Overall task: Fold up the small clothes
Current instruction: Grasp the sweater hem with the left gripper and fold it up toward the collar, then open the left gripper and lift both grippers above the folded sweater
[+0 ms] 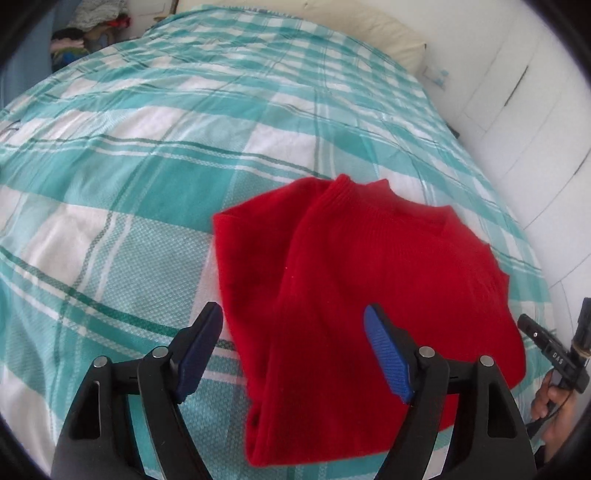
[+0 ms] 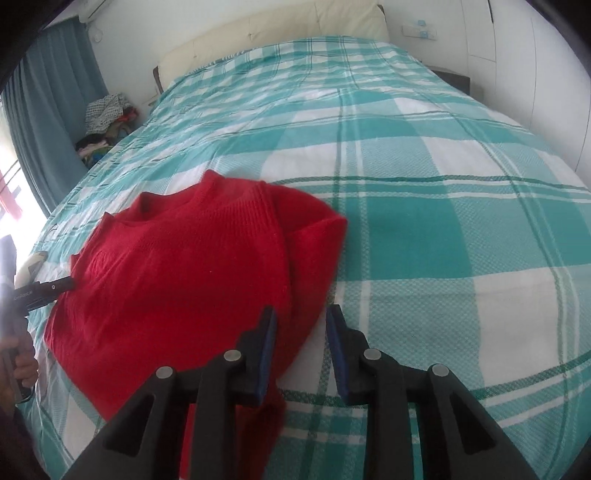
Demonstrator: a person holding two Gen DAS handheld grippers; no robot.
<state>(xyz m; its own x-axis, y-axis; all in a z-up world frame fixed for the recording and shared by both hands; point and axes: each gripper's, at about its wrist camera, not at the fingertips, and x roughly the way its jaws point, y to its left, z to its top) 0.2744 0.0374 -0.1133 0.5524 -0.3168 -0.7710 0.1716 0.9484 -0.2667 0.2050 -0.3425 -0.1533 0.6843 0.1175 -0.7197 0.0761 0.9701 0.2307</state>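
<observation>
A small red knit sweater (image 1: 369, 288) lies on the bed, its sleeves folded in over the body, collar toward the headboard. It also shows in the right wrist view (image 2: 184, 280). My left gripper (image 1: 293, 339) is wide open and empty, hovering over the sweater's left side near the hem. My right gripper (image 2: 301, 339) is open and empty, its jaws a hand's width apart, above the sweater's right edge near the hem. The other gripper's tip shows at the frame edge in each view (image 1: 543, 339) (image 2: 40, 291).
The bed has a teal and white checked cover (image 2: 424, 221), with wide flat cover around the sweater. A cream headboard (image 2: 277, 33) stands at the far end. A pile of clothes (image 2: 105, 122) sits beside the bed by blue curtains (image 2: 55, 110). White cupboards (image 1: 517, 110) line the other side.
</observation>
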